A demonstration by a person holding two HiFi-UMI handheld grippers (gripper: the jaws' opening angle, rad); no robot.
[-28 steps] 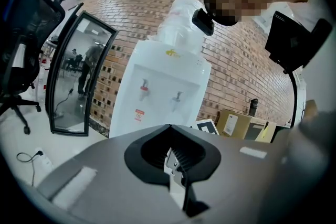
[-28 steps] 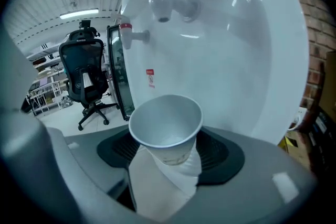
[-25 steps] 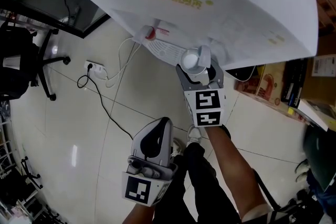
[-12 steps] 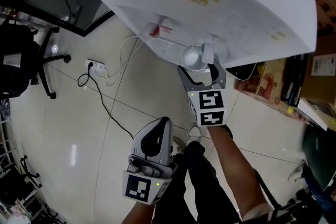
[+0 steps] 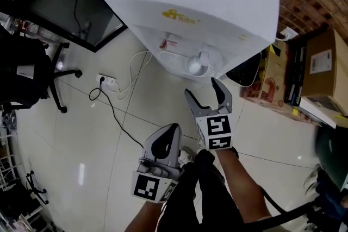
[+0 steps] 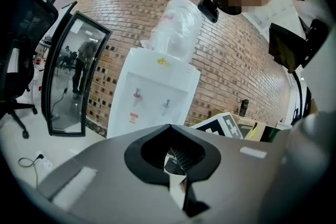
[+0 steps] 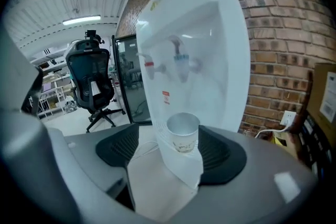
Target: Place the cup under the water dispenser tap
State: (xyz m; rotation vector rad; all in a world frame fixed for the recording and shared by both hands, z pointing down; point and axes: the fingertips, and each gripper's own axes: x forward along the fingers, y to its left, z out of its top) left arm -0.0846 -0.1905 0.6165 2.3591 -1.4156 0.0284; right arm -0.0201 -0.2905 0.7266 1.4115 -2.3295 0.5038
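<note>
Office chair (image 5: 30,70): black, on the pale tiled floor at the far left, well apart from both grippers.
Power strip (image 5: 109,82): white, flat on the floor right of the chair, with a black cable and a white one leading away from it.
Left gripper (image 5: 173,127): low in the head view, left of the right gripper and farther from the dispenser. In the left gripper view its jaws lie together with nothing between them.
Water dispenser (image 5: 190,2): white, against the brick wall, with a clear bottle on top. A red tap (image 7: 149,65) sits left of a blue tap (image 7: 181,60).
Cup (image 5: 197,65): a paper cup, upright and mouth up, on the dispenser's drip tray. In the right gripper view it stands directly below the blue tap.
Right gripper (image 5: 202,89): it points at the dispenser. Its jaws have just been opening and now stand wide apart with nothing between the pads.
Cup relative to right gripper: the cup is just beyond the fingertips, in line with the gap but clear of both jaws.
Cardboard boxes (image 5: 321,62): stacked on the floor to the right of the dispenser.
</note>
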